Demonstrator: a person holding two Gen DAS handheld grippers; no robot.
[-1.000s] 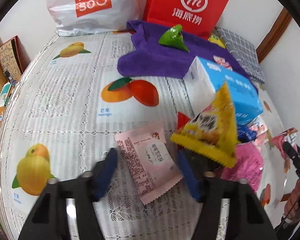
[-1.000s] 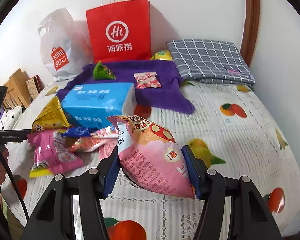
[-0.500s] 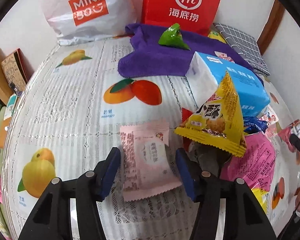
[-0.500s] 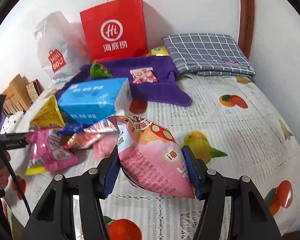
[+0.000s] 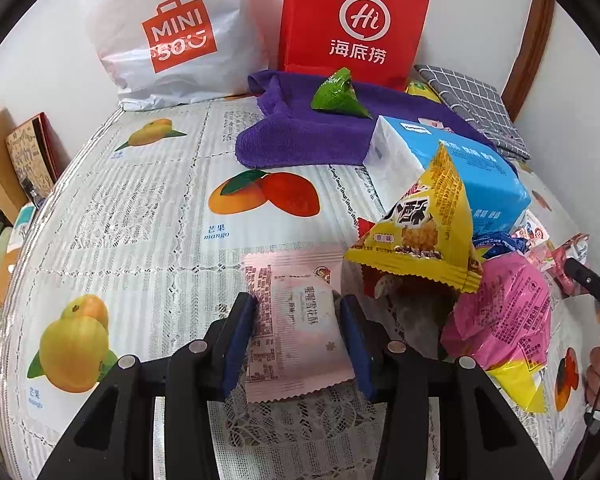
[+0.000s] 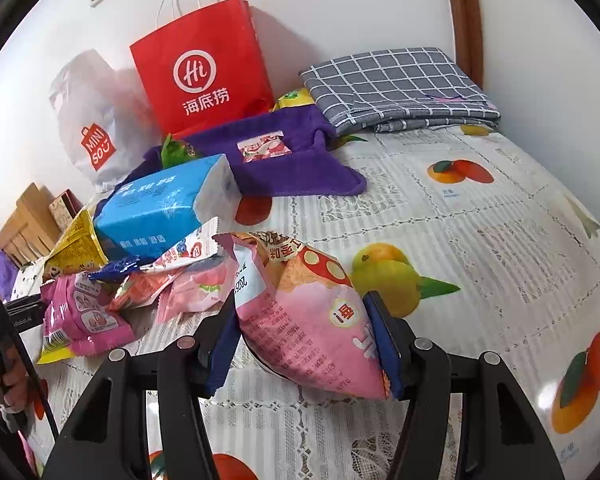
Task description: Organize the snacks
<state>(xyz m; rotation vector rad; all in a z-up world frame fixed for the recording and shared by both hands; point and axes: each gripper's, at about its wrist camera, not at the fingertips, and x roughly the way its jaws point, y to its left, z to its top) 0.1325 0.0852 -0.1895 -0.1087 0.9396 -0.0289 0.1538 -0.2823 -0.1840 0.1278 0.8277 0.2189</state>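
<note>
A: What is seen in the left wrist view, from left to right?

B: A white MINISO bag (image 5: pixel 168 36) is leaned against the wall, with a red Haidilao paper bag (image 5: pixel 354 26) beside it. A green triangular snack (image 5: pixel 338 94) is laid on the purple towel (image 5: pixel 300 136) in front of them. Lower down, a pale pink flat packet (image 5: pixel 296 320) is lain on the fruit-print tablecloth (image 5: pixel 132 208), and the left gripper (image 5: pixel 298 316) is closed in on it, both blue pads touching its side edges. To the right, a yellow triangular snack bag (image 5: pixel 424 228) is propped against a blue tissue pack (image 5: pixel 452 160), with a magenta packet (image 5: pixel 504 316) just beside it.

A: And in the right wrist view?

B: The pile of snacks is shown at the left, in front of the tissue pack (image 6: pixel 164 208). A small pink-and-white packet (image 6: pixel 265 146) is laid on the towel (image 6: pixel 300 168). In the centre, a puffed pink snack bag (image 6: pixel 308 320) is pinched between the pads of the right gripper (image 6: pixel 306 332). A folded grey checked cloth (image 6: pixel 396 84) is placed at the far right.
</note>
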